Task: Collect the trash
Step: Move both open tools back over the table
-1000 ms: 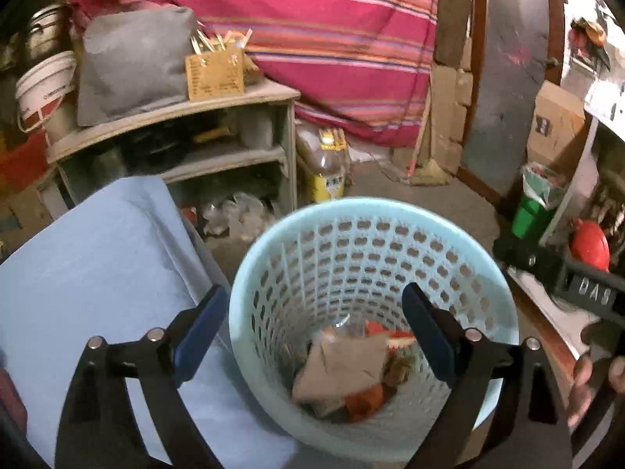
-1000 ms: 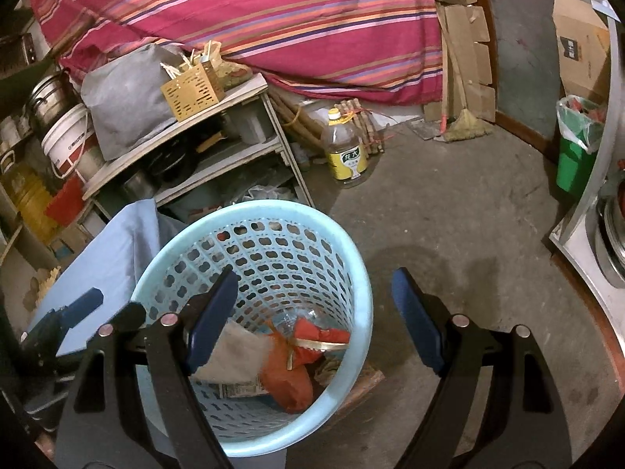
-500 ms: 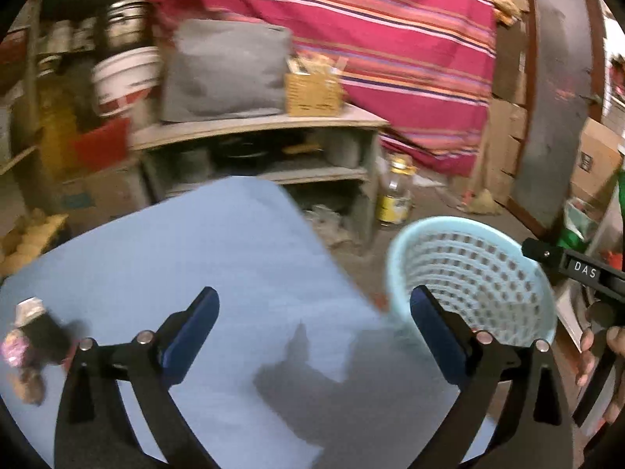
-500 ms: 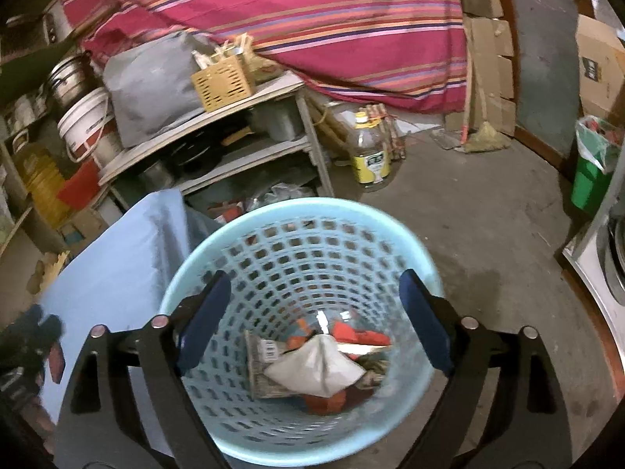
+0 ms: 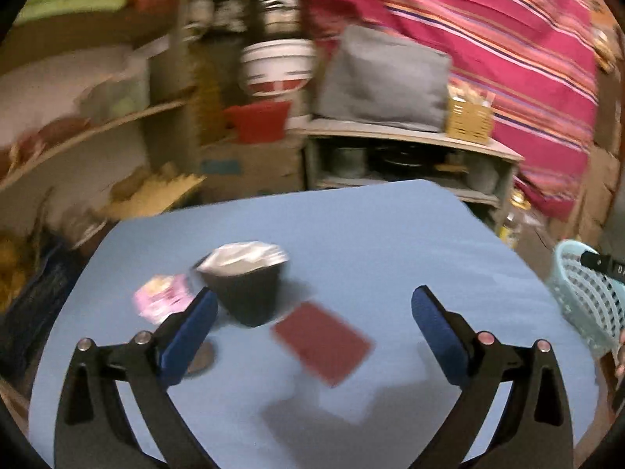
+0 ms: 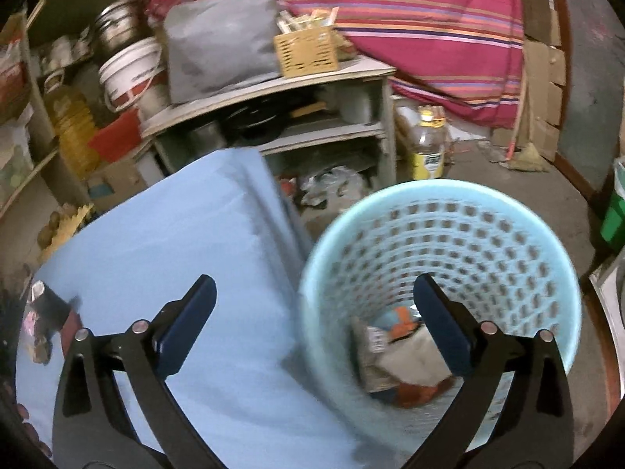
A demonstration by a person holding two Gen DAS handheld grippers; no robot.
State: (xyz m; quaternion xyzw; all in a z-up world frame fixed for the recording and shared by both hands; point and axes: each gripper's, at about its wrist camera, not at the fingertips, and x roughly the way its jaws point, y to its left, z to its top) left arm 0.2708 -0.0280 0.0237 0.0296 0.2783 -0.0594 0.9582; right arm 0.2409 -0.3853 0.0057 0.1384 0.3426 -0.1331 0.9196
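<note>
In the left wrist view my left gripper (image 5: 312, 332) is open and empty above a table with a light blue cloth (image 5: 371, 242). On the cloth lie a black bag with a silver top (image 5: 246, 285), a pink wrapper (image 5: 162, 299), a dark red flat card (image 5: 322, 342) and a small brown disc (image 5: 201, 359). The light blue perforated basket (image 5: 586, 297) stands at the table's right. In the right wrist view my right gripper (image 6: 314, 332) is open and empty over the cloth's right edge (image 6: 195, 273), beside the basket (image 6: 441, 273), which holds crumpled paper and orange wrappers (image 6: 406, 359).
Wooden shelves (image 6: 273, 117) behind the table carry a grey bag (image 6: 222, 43), a wicker box (image 6: 306, 49) and white buckets (image 6: 129, 74). An oil bottle (image 6: 429, 144) stands on the concrete floor. A striped red cloth (image 6: 390, 19) hangs behind.
My left gripper swung left from over the basket to over the table, bringing the trash items into view. My right gripper drifted left from the basket toward the table edge.
</note>
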